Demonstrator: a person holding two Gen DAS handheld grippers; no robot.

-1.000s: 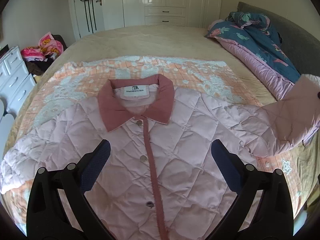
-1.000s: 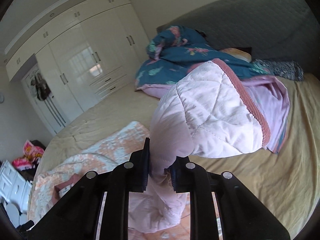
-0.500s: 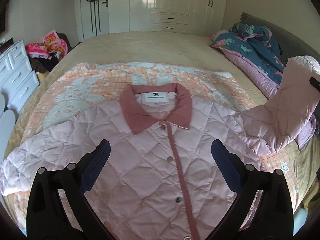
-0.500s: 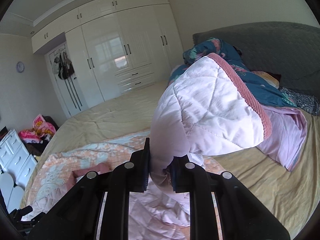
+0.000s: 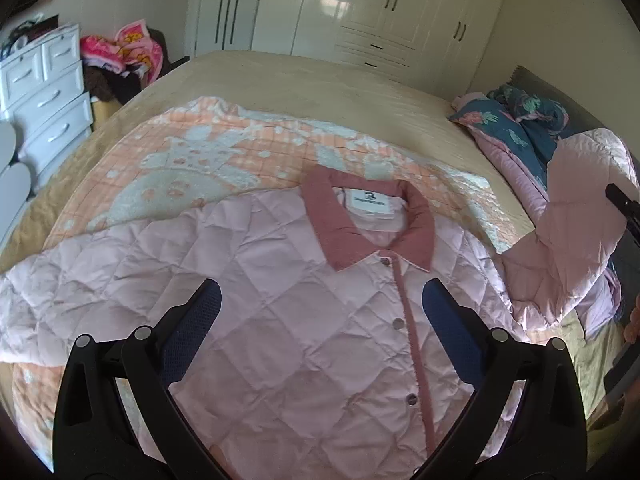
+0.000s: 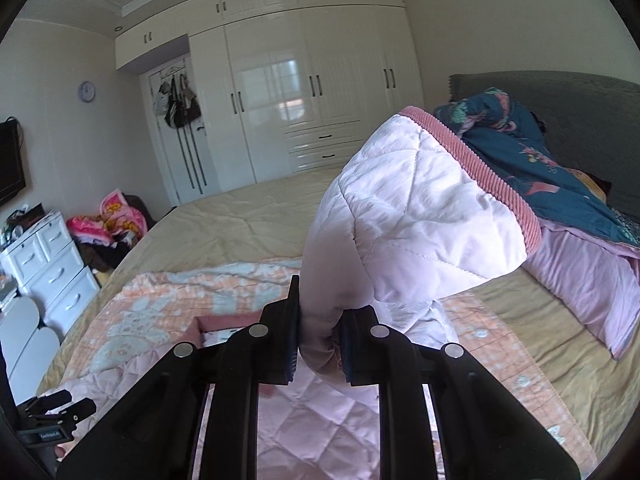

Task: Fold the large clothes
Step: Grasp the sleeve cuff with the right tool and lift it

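Note:
A pale pink quilted jacket (image 5: 304, 320) with a dusty-rose collar (image 5: 340, 232) lies front up and buttoned on a peach patterned blanket (image 5: 208, 152) on the bed. My left gripper (image 5: 320, 320) is open and empty, hovering above the jacket's chest. My right gripper (image 6: 318, 340) is shut on the jacket's right sleeve (image 6: 420, 208) and holds it lifted, its rose cuff (image 6: 480, 168) up. The raised sleeve also shows at the right of the left wrist view (image 5: 580, 220). The other sleeve (image 5: 80, 280) lies spread out to the left.
A blue floral duvet with pink lining (image 6: 560, 208) is piled against the grey headboard (image 6: 580, 100). White drawers (image 5: 48, 92) and a clothes heap (image 5: 124, 52) stand left of the bed. White wardrobes (image 6: 300, 100) line the far wall.
My right gripper has carried the lifted sleeve inward toward the jacket body. My left gripper has shifted left over the jacket, staying open.

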